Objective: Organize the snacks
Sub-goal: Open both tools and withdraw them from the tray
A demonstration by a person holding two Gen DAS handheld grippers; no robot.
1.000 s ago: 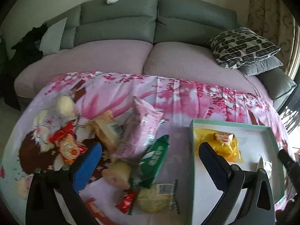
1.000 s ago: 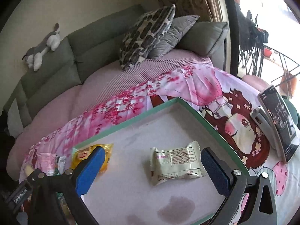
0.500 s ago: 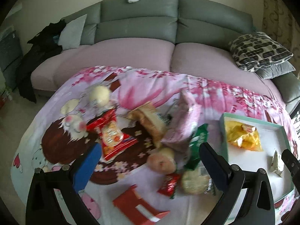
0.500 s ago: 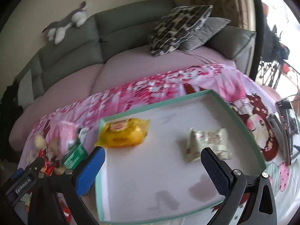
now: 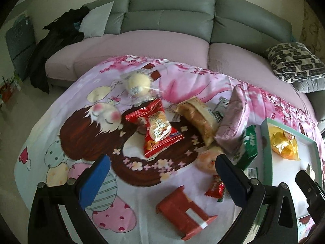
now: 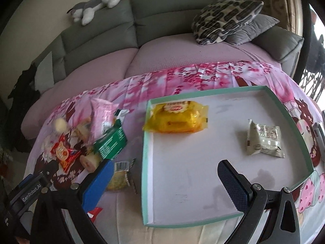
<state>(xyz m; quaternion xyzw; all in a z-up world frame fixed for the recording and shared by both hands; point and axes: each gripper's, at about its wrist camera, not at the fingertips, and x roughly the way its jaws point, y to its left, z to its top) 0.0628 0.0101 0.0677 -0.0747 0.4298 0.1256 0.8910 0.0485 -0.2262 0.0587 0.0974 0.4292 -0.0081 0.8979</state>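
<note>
A pile of snacks lies on the pink cartoon cloth: a red packet [image 5: 157, 129], a brown packet [image 5: 198, 118], a pink bag [image 5: 233, 126], a green pack [image 5: 248, 148], a red box [image 5: 184, 213] and a round bun [image 5: 139, 83]. My left gripper [image 5: 162, 181] is open and empty above the cloth, near the red box. The mint-rimmed white tray [image 6: 145, 162] holds a yellow packet [image 6: 178, 119] and a pale wrapped snack [image 6: 264, 139]. My right gripper [image 6: 166, 185] is open and empty over the tray's near left part. The snack pile also shows in the right wrist view, with the green pack [image 6: 110, 142].
A grey sofa [image 5: 170, 16] with pink seat covers stands behind the cloth. Patterned cushions [image 6: 225, 18] lie at its right end. A plush toy [image 6: 95, 2] sits on the backrest. Dark clothes [image 5: 54, 40] hang at the sofa's left. A phone [image 6: 320, 134] lies right of the tray.
Both grippers have swung left. The left view now centres on the snack pile and shows the red box. The right view now takes in the tray's left rim and the pile.
</note>
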